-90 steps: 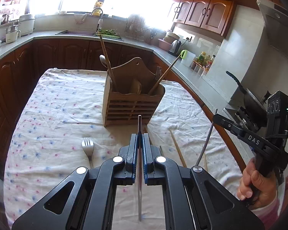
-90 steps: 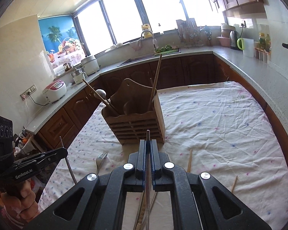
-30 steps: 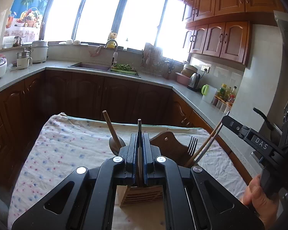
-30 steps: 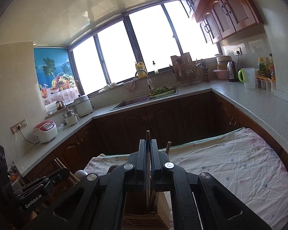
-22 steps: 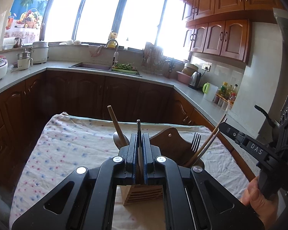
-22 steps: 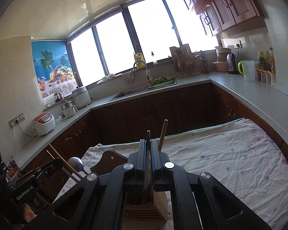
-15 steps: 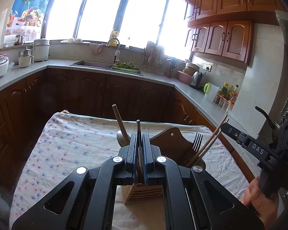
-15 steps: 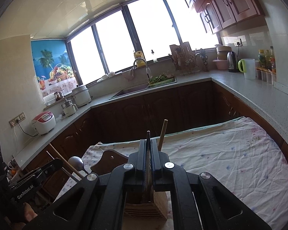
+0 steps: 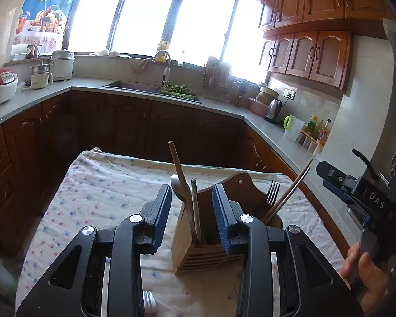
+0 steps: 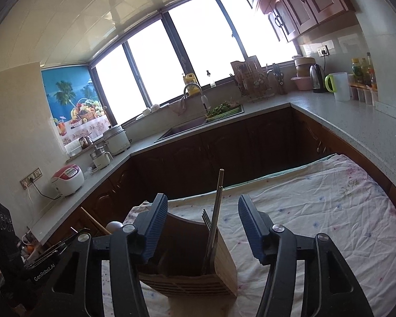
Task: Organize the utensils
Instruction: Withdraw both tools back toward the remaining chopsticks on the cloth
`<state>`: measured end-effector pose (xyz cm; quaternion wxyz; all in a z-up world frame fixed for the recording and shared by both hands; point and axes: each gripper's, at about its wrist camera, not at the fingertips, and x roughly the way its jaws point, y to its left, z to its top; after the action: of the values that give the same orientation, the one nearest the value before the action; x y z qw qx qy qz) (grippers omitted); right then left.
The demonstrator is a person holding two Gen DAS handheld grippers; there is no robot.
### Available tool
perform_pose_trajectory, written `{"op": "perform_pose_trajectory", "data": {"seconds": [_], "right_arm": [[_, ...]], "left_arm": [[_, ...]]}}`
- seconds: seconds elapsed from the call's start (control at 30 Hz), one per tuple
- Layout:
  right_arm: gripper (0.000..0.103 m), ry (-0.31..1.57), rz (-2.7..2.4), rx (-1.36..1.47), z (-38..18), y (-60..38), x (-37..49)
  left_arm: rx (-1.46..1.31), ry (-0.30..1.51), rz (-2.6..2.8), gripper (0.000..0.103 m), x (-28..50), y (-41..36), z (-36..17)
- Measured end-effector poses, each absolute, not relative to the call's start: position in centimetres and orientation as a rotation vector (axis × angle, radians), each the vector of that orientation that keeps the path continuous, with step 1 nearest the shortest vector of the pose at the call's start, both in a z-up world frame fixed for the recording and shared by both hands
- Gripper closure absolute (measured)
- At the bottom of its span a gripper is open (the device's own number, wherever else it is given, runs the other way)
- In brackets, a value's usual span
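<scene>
A wooden utensil holder [image 9: 206, 249] stands on the flowered cloth. My left gripper [image 9: 191, 211] hovers just over it with its jaws opening. A dark slim utensil [image 9: 194, 200] stands free between the blue pads, its lower end in the holder. My right gripper [image 10: 203, 224] is above the same holder [image 10: 225, 264], jaws opening wide. A thin metal chopstick [image 10: 217, 206] leans in the compartment between the pads, touching neither. A wooden spoon handle [image 9: 177, 166], a fork [image 9: 273, 192] and more chopsticks [image 9: 294, 189] also stand in the holder.
A person's hand [image 9: 364, 272] holds the right gripper [image 9: 328, 178] at the right edge. A silver utensil end [image 9: 149, 299] lies on the cloth [image 9: 105, 185] under my left gripper. Dark cabinets and a grey counter [image 10: 356, 121] ring the table; the sink [image 9: 134, 86] lies behind.
Both grippers were shut on thin utensils above the holder; now both stand open and the utensils rest in the holder. Three seconds ago they were low over the cloth.
</scene>
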<state>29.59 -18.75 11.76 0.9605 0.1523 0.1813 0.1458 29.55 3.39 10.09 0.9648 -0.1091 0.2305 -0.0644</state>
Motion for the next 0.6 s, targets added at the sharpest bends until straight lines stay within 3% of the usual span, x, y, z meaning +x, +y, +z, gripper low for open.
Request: {"op": "perform_pose_trajectory", "data": {"seconds": [0.1, 0.3, 0.6], "right_arm": [[0.024, 0.352, 0.3, 0.322, 12.2, -19.3, 28.6], [0.007, 0.333, 0.301, 0.344, 12.4, -20.7, 25.9], [0.002, 0.373, 0.274, 0.361, 10.4, -23.2, 21.3]], "left_arm": [[-0.232, 0.466, -0.118, 0.047, 29.0, 3.7, 10.1], [-0.251, 0.465, -0.099, 0.024, 27.0, 4.3, 10.0], [-0.268, 0.507, -0.114, 0.015, 23.5, 4.2, 8.9]]}}
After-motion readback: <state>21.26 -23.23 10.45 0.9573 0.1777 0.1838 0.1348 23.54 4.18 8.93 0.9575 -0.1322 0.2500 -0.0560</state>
